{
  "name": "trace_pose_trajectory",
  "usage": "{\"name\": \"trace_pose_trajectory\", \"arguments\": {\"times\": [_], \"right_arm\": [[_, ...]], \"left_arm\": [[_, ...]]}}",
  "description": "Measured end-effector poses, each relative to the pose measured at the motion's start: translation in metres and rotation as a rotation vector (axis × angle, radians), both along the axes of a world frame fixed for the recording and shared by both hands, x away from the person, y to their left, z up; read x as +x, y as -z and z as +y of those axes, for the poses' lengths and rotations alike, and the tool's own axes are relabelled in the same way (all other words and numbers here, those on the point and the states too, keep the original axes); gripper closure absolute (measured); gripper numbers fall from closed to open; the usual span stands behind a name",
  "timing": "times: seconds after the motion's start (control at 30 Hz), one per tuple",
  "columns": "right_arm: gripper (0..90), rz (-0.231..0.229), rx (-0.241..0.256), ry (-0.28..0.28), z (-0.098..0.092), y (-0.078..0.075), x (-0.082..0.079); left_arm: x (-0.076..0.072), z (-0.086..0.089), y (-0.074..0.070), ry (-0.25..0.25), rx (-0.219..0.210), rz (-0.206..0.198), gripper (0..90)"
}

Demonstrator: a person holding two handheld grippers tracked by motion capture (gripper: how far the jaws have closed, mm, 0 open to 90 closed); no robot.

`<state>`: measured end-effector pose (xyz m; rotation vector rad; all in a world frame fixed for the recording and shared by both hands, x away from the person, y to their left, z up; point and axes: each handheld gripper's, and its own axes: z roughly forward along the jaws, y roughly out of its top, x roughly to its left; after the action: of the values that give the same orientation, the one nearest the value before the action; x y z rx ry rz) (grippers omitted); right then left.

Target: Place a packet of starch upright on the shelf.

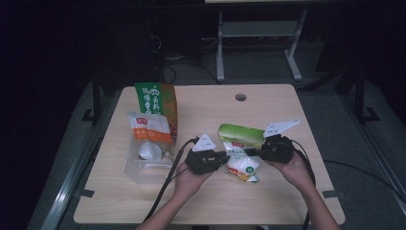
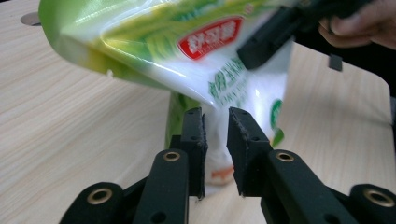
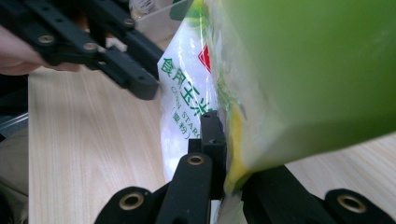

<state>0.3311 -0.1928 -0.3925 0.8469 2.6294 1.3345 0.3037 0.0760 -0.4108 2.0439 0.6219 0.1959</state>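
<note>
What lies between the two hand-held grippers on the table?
In the high view, the green and white pouch lies between the left hand-held gripper and the right hand-held gripper; both grip it from opposite sides.

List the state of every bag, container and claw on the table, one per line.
Green-and-white bag: lifted at an angle, gripped from both sides.
Left claw: jaws around the bag's edge, a gap showing.
Right claw: shut on the bag's edge.
Orange-and-white bag: upright in clear container.
Green-and-brown bag: standing upright.
</note>
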Motion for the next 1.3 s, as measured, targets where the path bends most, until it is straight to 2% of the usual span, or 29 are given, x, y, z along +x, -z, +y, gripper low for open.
{"name": "trace_pose_trajectory", "arguments": {"times": [0.13, 0.3, 0.53, 0.6, 0.73, 0.93, 1.27, 1.3], "right_arm": [[89.7, 0.012, 0.006, -0.003, 0.002, -0.002, 0.000], [89.8, 0.004, 0.001, -0.010, 0.005, -0.007, 0.001], [89.8, 0.013, 0.005, -0.018, 0.012, -0.015, 0.002], [89.8, 0.015, 0.002, -0.022, 0.014, -0.018, 0.002], [89.8, 0.009, -0.001, -0.036, 0.018, -0.024, 0.004], [89.8, 0.011, -0.008, -0.042, 0.025, -0.030, 0.006], [89.8, 0.006, -0.007, -0.060, 0.037, -0.043, 0.010], [89.8, 0.004, -0.007, -0.062, 0.039, -0.045, 0.010]], "left_arm": [[-0.009, 0.009, -0.002, 0.008, 0.024, -0.008, 68.3], [-0.018, 0.021, 0.001, 0.026, 0.035, -0.012, 57.9], [-0.030, 0.034, 0.005, 0.069, 0.041, 0.008, 52.2], [-0.035, 0.037, 0.006, 0.085, 0.041, 0.025, 47.4], [-0.043, 0.043, 0.007, 0.099, 0.047, 0.009, 46.2], [-0.053, 0.049, 0.009, 0.104, 0.046, 0.026, 42.8], [-0.062, 0.062, 0.008, 0.101, 0.051, 0.020, 40.6], [-0.064, 0.063, 0.008, 0.100, 0.045, 0.030, 40.3]]}}
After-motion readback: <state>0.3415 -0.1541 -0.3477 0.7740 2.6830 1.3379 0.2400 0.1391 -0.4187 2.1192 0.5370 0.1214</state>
